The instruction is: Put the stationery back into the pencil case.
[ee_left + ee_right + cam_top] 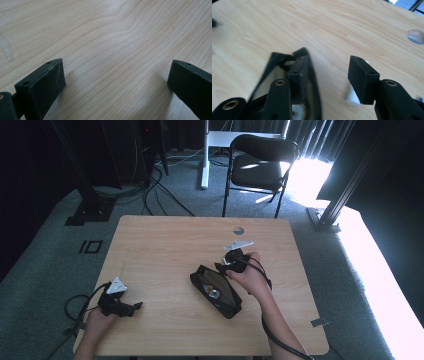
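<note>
A black zip case (216,291) lies open in the middle of the table, with a small metal part (214,293) inside. My right gripper (227,266) hovers at the case's far end. In the right gripper view, the right gripper (329,72) is open: its left jaw sits over the case (275,60) rim and a toothed metal wheel (298,112) shows below it. A small white cylinder (351,97) lies on the wood, partly behind the right jaw. My left gripper (131,307) rests near the front left corner, and in its own view the left gripper (115,75) is open over bare wood.
The wooden table (165,245) has a grey round grommet (238,230) near its far edge, also seen as a grommet (415,36) in the right gripper view. A black chair (260,165) stands beyond the table. Cables trail off the front edge.
</note>
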Demonstrator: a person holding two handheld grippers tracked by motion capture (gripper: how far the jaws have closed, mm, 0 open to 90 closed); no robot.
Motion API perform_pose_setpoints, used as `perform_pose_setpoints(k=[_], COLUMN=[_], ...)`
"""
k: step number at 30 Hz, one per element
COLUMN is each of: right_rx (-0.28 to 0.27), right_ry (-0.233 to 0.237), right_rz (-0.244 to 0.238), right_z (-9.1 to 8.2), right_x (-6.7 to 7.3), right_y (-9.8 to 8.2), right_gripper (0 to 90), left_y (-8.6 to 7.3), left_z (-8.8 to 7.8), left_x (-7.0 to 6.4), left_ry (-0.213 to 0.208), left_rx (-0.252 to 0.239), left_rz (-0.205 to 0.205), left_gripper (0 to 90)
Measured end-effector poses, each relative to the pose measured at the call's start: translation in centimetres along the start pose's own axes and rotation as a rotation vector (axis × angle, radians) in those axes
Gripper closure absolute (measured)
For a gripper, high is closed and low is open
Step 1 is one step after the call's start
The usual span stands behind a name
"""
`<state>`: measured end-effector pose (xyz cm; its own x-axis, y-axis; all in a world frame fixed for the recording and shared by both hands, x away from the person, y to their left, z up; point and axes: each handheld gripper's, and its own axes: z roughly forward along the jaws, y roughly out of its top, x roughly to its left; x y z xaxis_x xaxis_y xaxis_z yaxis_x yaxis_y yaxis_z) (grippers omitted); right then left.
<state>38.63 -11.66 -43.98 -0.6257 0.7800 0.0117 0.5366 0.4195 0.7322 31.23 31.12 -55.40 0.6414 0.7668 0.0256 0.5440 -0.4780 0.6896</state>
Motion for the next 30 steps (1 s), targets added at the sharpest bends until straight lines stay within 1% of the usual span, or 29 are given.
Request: perform_pose_setpoints(k=[3,5,10,16,21,23,26,28,30], right_rx=[-0.014,-0.015,0.017,0.023,0.069,0.070,0.090,0.100,0.122], right_ry=[-0.029,-0.038,-0.068,-0.106,-0.116,-0.113,-0.139,-0.145,-0.146], right_rz=[0.025,0.031,0.051,0.080,0.095,0.110,0.103,0.112,0.118], right_z=[0.5,0.9,2.5,4.2,6.0,6.6,7.4,7.9,8.6], right_x=[-0.9,-1.3,-2.5,-3.7,-4.4,-4.6,-4.8,-5.0,-5.1], right_y=[0.0,0.0,-0.1,-0.2,-0.4,-0.5,-0.8,-0.9,-1.2], right_gripper=[49.9,49.8,49.7,48.5,46.2,46.3,46.4,46.4,46.3], left_y=[0.0,0.0,0.0,0.0,0.0,0.0,0.0,0.0,0.0], left_z=[0.0,0.0,0.0,0.0,0.0,0.0,0.0,0.0,0.0], left_x=[0.0,0.0,0.0,0.0,0.0,0.0,0.0,0.0,0.0], left_ry=[0.001,0.000,0.000,0.000,0.000,0.000,0.000,0.000,0.000], left_rx=[0.000,-0.001,-0.001,0.000,0.000,0.000,0.000,0.000,0.000], left_rz=[0.000,-0.002,-0.002,-0.002,-0.002,-0.002,-0.002,-0.001,-0.002], left_gripper=[1.6,1.6,1.6,1.6,1.6,1.6,1.6,1.6,1.6])
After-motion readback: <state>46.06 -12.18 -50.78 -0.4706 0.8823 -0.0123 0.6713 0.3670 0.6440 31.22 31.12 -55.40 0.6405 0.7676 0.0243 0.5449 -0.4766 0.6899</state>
